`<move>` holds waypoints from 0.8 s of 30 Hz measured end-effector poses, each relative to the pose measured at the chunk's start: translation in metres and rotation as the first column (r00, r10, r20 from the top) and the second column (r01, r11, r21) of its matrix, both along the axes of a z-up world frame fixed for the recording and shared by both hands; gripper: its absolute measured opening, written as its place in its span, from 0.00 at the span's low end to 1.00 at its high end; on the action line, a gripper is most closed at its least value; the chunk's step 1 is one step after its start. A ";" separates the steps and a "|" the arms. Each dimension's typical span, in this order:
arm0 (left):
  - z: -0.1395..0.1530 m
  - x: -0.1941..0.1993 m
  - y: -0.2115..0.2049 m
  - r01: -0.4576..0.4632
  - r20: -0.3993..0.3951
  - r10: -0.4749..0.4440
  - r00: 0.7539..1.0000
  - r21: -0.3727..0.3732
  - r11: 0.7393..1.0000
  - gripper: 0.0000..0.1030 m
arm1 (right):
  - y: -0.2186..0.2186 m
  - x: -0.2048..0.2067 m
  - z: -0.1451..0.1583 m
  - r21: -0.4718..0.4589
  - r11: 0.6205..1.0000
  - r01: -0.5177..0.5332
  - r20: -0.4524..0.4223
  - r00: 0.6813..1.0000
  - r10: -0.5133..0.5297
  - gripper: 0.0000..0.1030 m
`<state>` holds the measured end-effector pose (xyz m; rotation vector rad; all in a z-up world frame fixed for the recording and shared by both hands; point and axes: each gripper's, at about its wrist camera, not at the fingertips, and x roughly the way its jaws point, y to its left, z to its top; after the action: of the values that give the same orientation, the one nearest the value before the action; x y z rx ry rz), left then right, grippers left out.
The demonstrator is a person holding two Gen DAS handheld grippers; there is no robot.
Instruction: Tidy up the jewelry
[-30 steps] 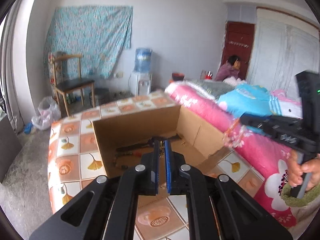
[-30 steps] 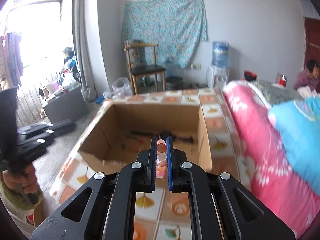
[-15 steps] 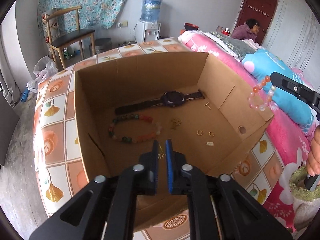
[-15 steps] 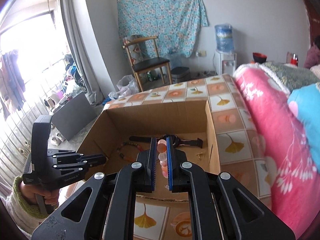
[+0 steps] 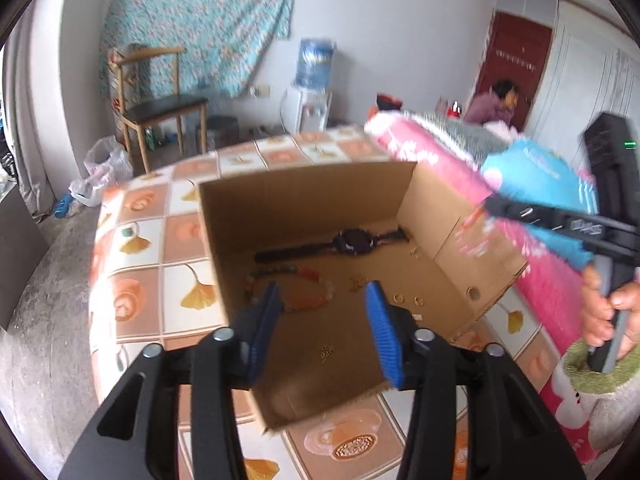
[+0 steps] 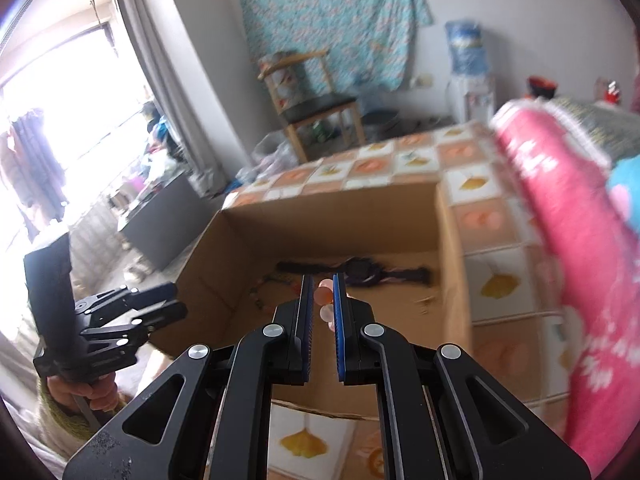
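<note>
An open cardboard box (image 5: 304, 200) on the tiled cloth holds a black watch (image 5: 354, 242), a dark beaded bracelet (image 5: 280, 272), gold rings (image 5: 398, 299) and a small gold piece (image 5: 326, 353). My left gripper (image 5: 323, 288) hangs over the box's near side. Its jaws are opening, with nothing between them and the gold piece lying on the floor below. My right gripper (image 6: 323, 280) is shut on a pink-orange bead bracelet (image 6: 325, 300) above the box (image 6: 332, 216). In the left wrist view it reaches in over the right wall (image 5: 494, 206). The left gripper (image 6: 160, 304) shows beside the box's left wall.
A pink flowered quilt (image 5: 532, 264) and a blue pillow (image 5: 536, 176) lie right of the box. A wooden chair (image 5: 156, 104) and a water dispenser (image 5: 310, 92) stand by the far wall. A person (image 5: 496, 104) sits at the back.
My left jaws have gone from shut to wide apart, and the gold piece once at their tips lies on the box floor. The right gripper has carried the bead bracelet in over the box.
</note>
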<state>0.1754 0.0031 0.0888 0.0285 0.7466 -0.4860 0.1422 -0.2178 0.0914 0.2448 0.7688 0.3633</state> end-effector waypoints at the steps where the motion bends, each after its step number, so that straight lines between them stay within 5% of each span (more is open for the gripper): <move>1: 0.002 -0.004 0.004 -0.008 0.008 0.008 1.000 -0.007 1.000 0.51 | 0.004 0.004 -0.002 0.019 1.000 -0.022 -0.017 1.000 0.022 0.07; 5: 0.006 -0.025 0.016 -0.051 0.059 0.052 0.997 -0.013 0.999 0.62 | 0.026 0.021 -0.016 0.052 0.994 -0.098 -0.108 0.989 0.103 0.10; 9: 0.003 -0.040 0.020 -0.051 0.059 0.052 0.997 -0.010 0.999 0.68 | 0.033 0.017 -0.022 -0.027 0.998 -0.056 -0.120 0.991 0.052 0.16; 15: -0.002 -0.053 0.016 -0.038 0.043 0.040 0.998 -0.033 0.999 0.74 | 0.016 -0.007 -0.012 -0.017 1.000 0.014 -0.089 0.996 -0.015 0.20; 24: 0.017 -0.077 0.005 -0.057 0.136 0.065 0.989 -0.060 0.997 0.95 | 0.010 -0.070 0.016 -0.037 0.988 0.151 0.037 0.988 -0.150 0.62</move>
<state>0.0988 0.0084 0.1057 -0.0126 0.5967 -0.4416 0.0721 -0.2078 0.1070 0.2571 0.7187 0.2090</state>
